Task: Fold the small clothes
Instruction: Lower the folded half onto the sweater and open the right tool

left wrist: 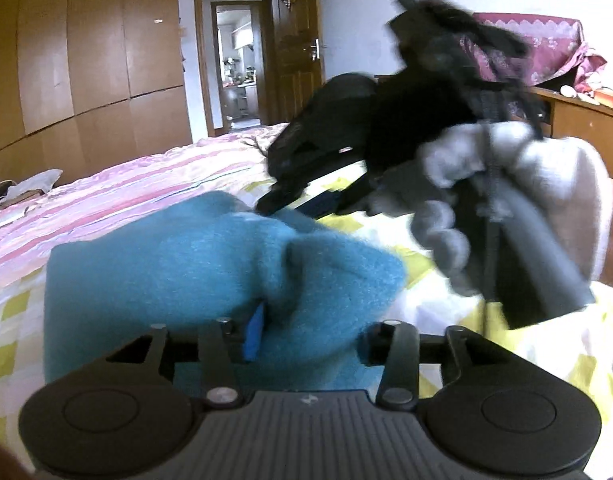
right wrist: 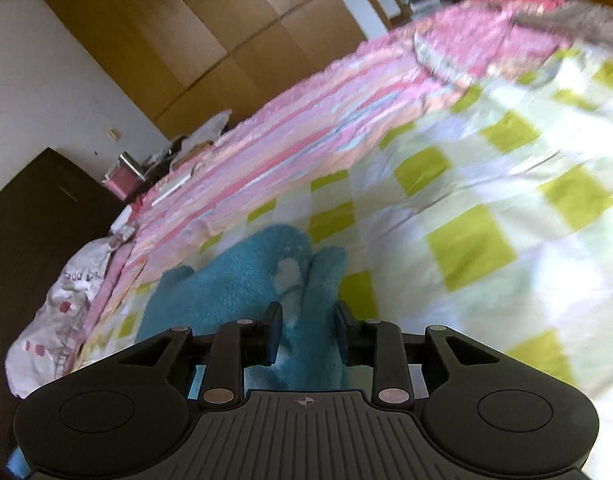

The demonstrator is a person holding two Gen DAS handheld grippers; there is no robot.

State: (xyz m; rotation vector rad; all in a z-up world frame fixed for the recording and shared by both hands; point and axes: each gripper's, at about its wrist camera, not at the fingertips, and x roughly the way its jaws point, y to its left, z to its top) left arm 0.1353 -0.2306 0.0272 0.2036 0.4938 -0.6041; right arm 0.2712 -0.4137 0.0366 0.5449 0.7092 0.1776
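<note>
Teal cloth (left wrist: 210,264) is lying on a bed (right wrist: 486,216) with checked and pink-striped covers. Wooden wardrobe (left wrist: 86,48) is lining the wall. Right tool (right wrist: 306,336) jaws are standing apart around the cloth; left tool (left wrist: 306,332): cannot tell.

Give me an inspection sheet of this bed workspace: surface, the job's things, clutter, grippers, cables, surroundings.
Surface: bed with a green-checked sheet and a pink striped blanket along its far side.
Job's things: blue fuzzy cloth lying bunched on the sheet.
Clutter: nothing seen on the checked sheet; small blurred items lie past the blanket's far edge.
Grippers: left gripper has cloth bunched between its fingers, grip unclear; right gripper has a fold between its pads with gaps showing. A gloved hand carries the right one.
Cables: thin black cord near that hand, blurred.
Surroundings: wooden wardrobe, open door, dark cabinet.
</note>
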